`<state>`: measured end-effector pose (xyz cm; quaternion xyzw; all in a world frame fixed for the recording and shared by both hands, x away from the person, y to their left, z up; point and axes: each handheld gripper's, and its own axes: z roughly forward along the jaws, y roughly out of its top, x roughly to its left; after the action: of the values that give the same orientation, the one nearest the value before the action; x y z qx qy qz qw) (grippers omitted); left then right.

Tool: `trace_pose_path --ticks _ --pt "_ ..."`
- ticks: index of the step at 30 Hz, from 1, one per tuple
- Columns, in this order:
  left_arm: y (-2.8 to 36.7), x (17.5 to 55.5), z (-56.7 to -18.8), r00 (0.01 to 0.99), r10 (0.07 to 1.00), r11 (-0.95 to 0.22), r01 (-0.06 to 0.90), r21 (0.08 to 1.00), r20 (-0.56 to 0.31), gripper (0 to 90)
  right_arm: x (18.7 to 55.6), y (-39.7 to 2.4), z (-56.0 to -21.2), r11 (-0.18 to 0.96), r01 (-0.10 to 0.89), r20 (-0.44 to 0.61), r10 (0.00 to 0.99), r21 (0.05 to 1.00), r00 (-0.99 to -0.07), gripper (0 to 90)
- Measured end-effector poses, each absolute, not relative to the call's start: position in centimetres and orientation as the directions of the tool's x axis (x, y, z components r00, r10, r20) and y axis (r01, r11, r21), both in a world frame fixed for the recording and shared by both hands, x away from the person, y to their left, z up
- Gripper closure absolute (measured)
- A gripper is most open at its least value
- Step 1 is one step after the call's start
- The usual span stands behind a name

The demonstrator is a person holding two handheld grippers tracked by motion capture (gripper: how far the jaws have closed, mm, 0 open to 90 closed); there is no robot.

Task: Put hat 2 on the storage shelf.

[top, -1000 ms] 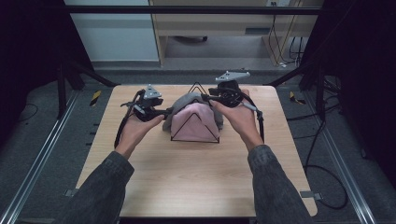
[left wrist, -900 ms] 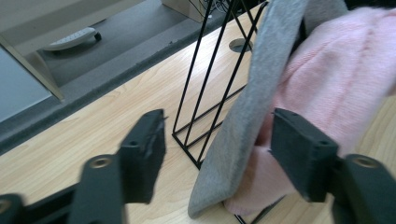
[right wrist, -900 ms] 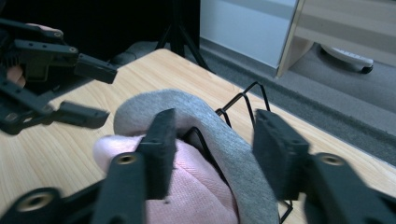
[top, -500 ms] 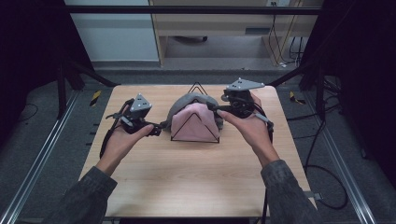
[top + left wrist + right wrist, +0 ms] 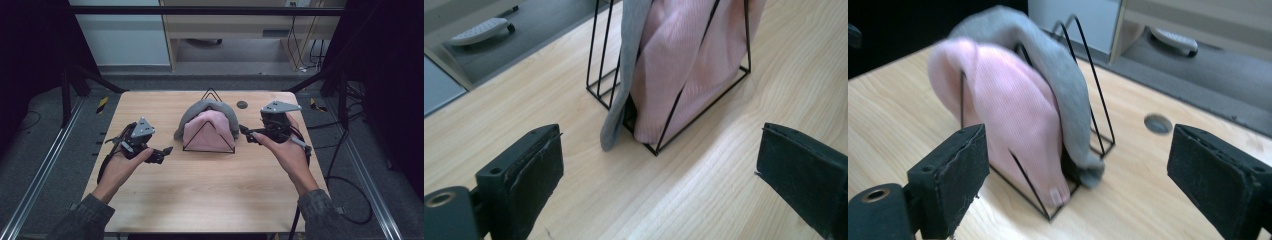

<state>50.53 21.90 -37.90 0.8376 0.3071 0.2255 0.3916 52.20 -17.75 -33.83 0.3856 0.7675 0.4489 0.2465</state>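
Both tools, left tool [image 5: 167, 150] and right tool [image 5: 243, 130], just opened wide, empty. Pink hat [image 5: 207, 131], grey hat [image 5: 210, 107] draped on wire rack [image 5: 212, 93] near worktop [image 5: 210, 190] far edge. Advised: withdraw level, avoid snagging.

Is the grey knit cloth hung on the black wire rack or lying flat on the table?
Hung. The grey knit cloth arches over the black wire rack, behind the pink knit cloth; its ends droop to the wooden table.

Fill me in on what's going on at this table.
A person holds a tool in each hand at a wooden table. A pink knit hat and a grey knit hat hang over a black wire rack in the middle. The left tool and right tool sit on either side of the rack, jaws just opened, nothing between them.
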Motion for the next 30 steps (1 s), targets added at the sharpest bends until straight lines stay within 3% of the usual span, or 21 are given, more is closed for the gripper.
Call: trace_pose_path --ticks 10,30 --pt "22.8 50.3 -40.4 0.71 0.694 -0.524 0.384 0.761 0.12 4.7 51.0 -20.3 -37.2 0.288 0.437 0.0 0.835 0.852 -0.55 9.8" --pt "25.4 49.9 -48.1 0.709 0.704 -0.599 0.561 0.572 0.042 4.7 50.0 -21.4 -46.3 0.291 0.61 0.068 0.866 0.737 -0.495 9.0"
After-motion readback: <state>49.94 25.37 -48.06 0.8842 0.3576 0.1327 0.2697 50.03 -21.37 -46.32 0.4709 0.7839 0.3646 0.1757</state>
